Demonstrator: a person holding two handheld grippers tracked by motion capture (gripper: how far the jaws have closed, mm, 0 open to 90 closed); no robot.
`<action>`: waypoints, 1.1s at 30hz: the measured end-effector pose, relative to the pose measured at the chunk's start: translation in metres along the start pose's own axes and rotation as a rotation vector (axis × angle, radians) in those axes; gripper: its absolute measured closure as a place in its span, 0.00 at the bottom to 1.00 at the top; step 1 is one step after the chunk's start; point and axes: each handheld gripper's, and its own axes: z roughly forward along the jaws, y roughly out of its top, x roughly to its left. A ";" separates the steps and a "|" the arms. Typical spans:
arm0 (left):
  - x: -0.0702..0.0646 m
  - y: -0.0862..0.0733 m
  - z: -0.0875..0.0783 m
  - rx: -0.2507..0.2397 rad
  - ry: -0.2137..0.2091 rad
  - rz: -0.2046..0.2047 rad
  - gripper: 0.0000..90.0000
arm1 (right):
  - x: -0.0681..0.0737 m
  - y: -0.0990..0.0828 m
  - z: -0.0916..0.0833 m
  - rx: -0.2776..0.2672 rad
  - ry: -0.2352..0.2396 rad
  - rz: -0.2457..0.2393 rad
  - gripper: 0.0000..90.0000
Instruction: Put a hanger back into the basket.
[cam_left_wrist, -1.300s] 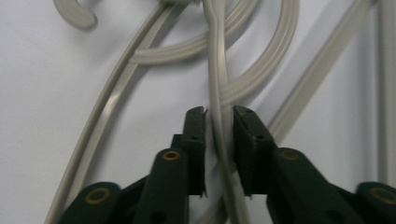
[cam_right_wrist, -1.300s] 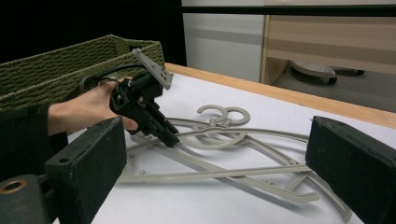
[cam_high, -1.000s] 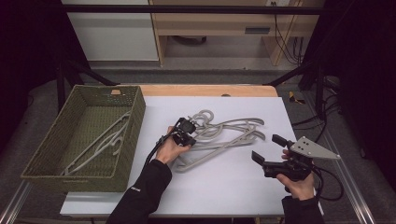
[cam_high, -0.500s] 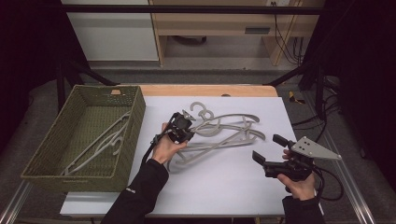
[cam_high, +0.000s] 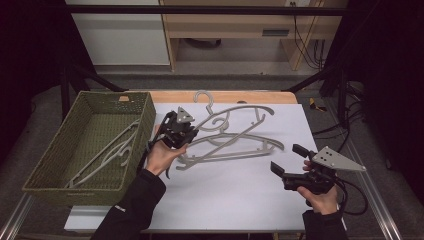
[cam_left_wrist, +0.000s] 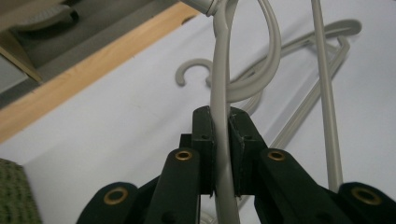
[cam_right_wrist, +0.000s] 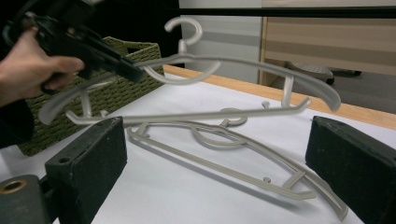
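My left gripper (cam_high: 191, 131) is shut on a grey plastic hanger (cam_high: 235, 109) and holds it up off the white table (cam_high: 225, 200), hook toward the far edge. In the left gripper view the jaws pinch the hanger's thin arm (cam_left_wrist: 219, 93) between the pads. A second grey hanger (cam_high: 227, 157) lies flat on the table just below it. My right gripper (cam_high: 285, 156) hovers near the table's front right, open, with nothing between its fingers. Its own view looks past its wide-apart jaws at the lifted hanger (cam_right_wrist: 243, 63), the lying hanger (cam_right_wrist: 224, 158) and the left gripper (cam_right_wrist: 126, 65).
A green woven basket (cam_high: 112, 94) stands at the table's left and holds grey hangers (cam_high: 107, 152). A wooden strip (cam_high: 250, 96) runs along the table's far edge. Beyond it are a wooden bench and a white cabinet. Bare white tabletop lies between the two hands.
My left gripper has risen and drifted left with the hanger, lifting it off the one beneath. The right gripper has stayed in place, open.
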 end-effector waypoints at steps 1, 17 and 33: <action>0.002 0.001 -0.008 0.009 0.002 0.027 0.91 | 0.000 0.000 0.000 0.001 -0.001 0.000 0.06; 0.038 -0.012 -0.102 -0.070 0.109 0.061 0.91 | 0.000 -0.001 0.002 0.013 -0.003 0.002 0.06; 0.097 -0.051 -0.162 -0.101 0.226 -0.012 0.91 | 0.002 -0.003 0.006 0.025 -0.006 -0.004 0.06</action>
